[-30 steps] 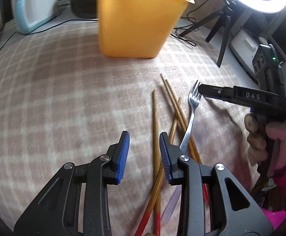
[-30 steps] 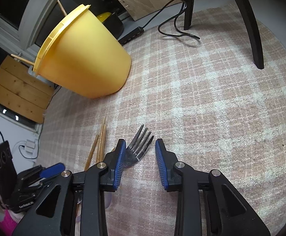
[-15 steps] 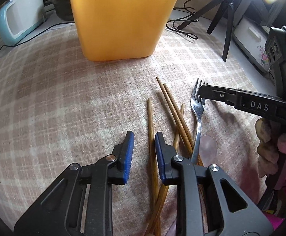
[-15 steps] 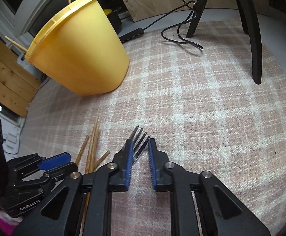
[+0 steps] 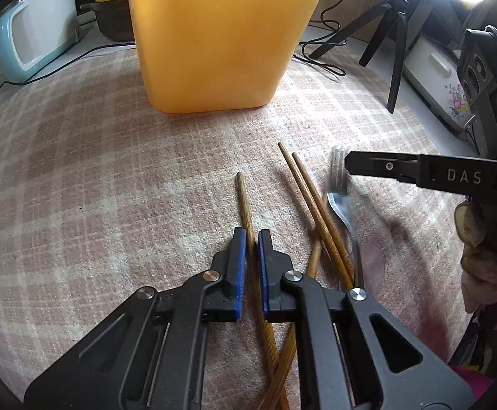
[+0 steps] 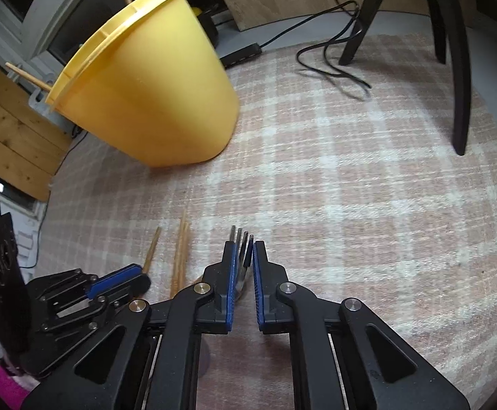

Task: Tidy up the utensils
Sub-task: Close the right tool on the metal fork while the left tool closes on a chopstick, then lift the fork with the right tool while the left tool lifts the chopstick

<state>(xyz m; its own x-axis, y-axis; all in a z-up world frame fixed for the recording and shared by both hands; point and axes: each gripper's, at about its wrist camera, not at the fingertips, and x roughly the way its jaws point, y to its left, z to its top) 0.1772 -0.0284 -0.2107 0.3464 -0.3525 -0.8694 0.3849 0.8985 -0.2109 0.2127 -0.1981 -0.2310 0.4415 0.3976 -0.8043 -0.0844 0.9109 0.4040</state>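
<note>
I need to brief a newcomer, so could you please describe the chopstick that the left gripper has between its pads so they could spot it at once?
Start at the big yellow container standing on the checked cloth. In front of it lies a loose bunch of wooden chopsticks beside a metal fork. The held chopstick is the one lying alone, apart from the close pair, with the left gripper shut on it.

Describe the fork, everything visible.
The fork is shiny metal with four tines and a slim neck. It is tilted, tines up off the checked cloth, its lower end hidden behind the fingers. The right gripper is closing on its head; the blue pads look pressed to both sides, tine tips poking out in front. In the left wrist view the neck looks motion-blurred, running down beside the chopsticks. Whether it touches them cannot be told.
</note>
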